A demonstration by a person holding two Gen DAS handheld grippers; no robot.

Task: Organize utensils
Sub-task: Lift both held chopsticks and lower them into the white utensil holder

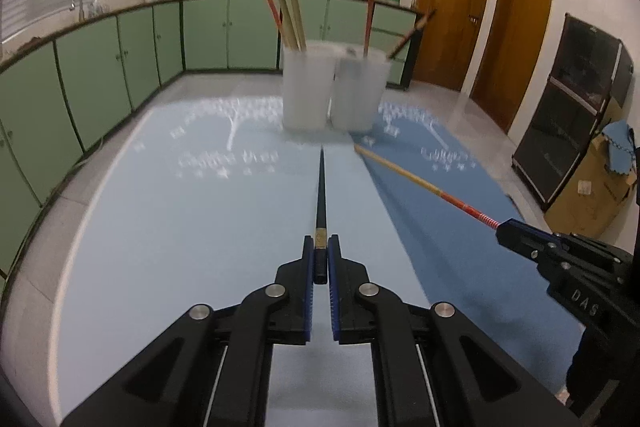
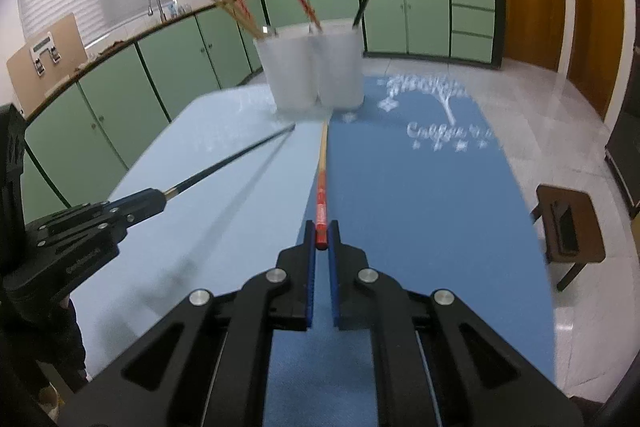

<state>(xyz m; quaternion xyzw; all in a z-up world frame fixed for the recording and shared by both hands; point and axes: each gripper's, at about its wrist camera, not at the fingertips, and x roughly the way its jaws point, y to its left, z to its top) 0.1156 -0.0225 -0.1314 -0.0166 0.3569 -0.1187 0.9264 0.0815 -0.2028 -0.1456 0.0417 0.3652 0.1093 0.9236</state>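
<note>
My left gripper (image 1: 321,247) is shut on a black chopstick (image 1: 321,187) that points at two frosted white cups (image 1: 308,87) at the far end of the table. My right gripper (image 2: 321,233) is shut on a red-and-wood chopstick (image 2: 322,167) that also points toward the cups (image 2: 316,71). Each gripper shows in the other view: the right gripper (image 1: 500,227) at the right, the left gripper (image 2: 160,201) at the left. The left cup holds a red and two wooden chopsticks (image 1: 286,15). The right cup holds a red and a dark chopstick (image 1: 370,23).
The table carries a light blue mat (image 1: 180,227) on the left and a darker blue mat (image 2: 420,207) on the right. Green cabinets (image 1: 100,79) run along the wall. A brown stool (image 2: 568,231) stands right of the table. A black shelf (image 1: 572,115) stands by wooden doors.
</note>
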